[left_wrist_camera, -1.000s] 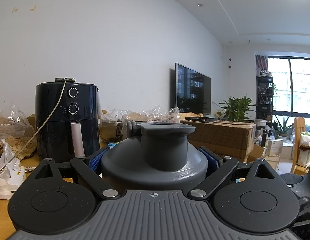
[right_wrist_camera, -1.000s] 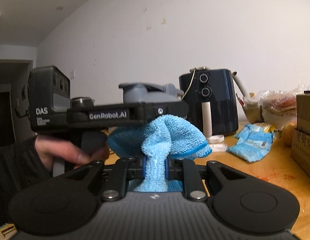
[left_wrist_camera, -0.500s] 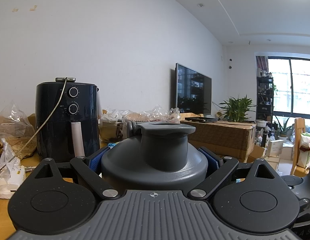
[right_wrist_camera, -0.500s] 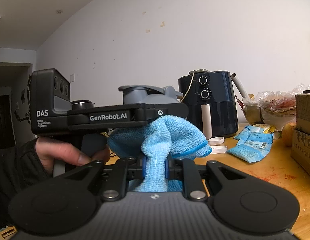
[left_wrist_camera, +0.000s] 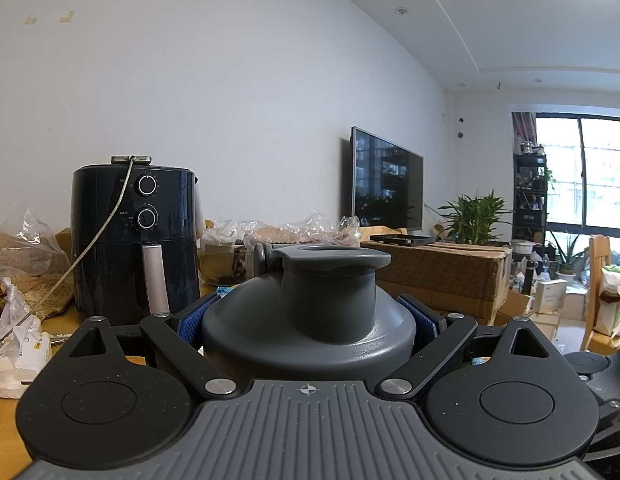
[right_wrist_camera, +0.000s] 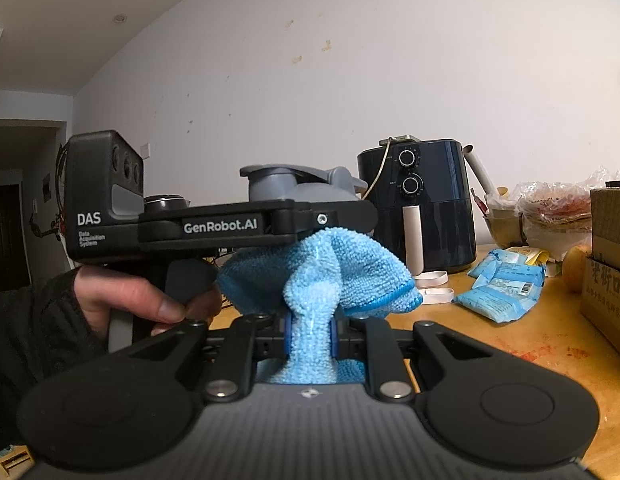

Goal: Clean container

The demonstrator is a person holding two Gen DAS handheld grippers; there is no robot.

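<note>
The grey container [left_wrist_camera: 310, 320] has a domed lid with a flip spout and fills the middle of the left wrist view. My left gripper [left_wrist_camera: 308, 322] is shut on it, its blue pads [left_wrist_camera: 190, 320] pressing on both sides of the lid. In the right wrist view the same container [right_wrist_camera: 294, 184] shows above the left handset [right_wrist_camera: 214, 226], which a hand [right_wrist_camera: 134, 296] holds. My right gripper [right_wrist_camera: 309, 332] is shut on a bunched light-blue microfibre cloth [right_wrist_camera: 329, 268]. The cloth sits just below the left gripper's finger, close to the container. The container's body is hidden.
A black air fryer [left_wrist_camera: 134, 240] stands at the back of the wooden table [right_wrist_camera: 529, 344], with a cable hanging over it. Cardboard boxes [left_wrist_camera: 437, 272], plastic bags [left_wrist_camera: 22, 248] and blue packets [right_wrist_camera: 505, 284] lie around. A TV [left_wrist_camera: 385, 184] hangs on the wall.
</note>
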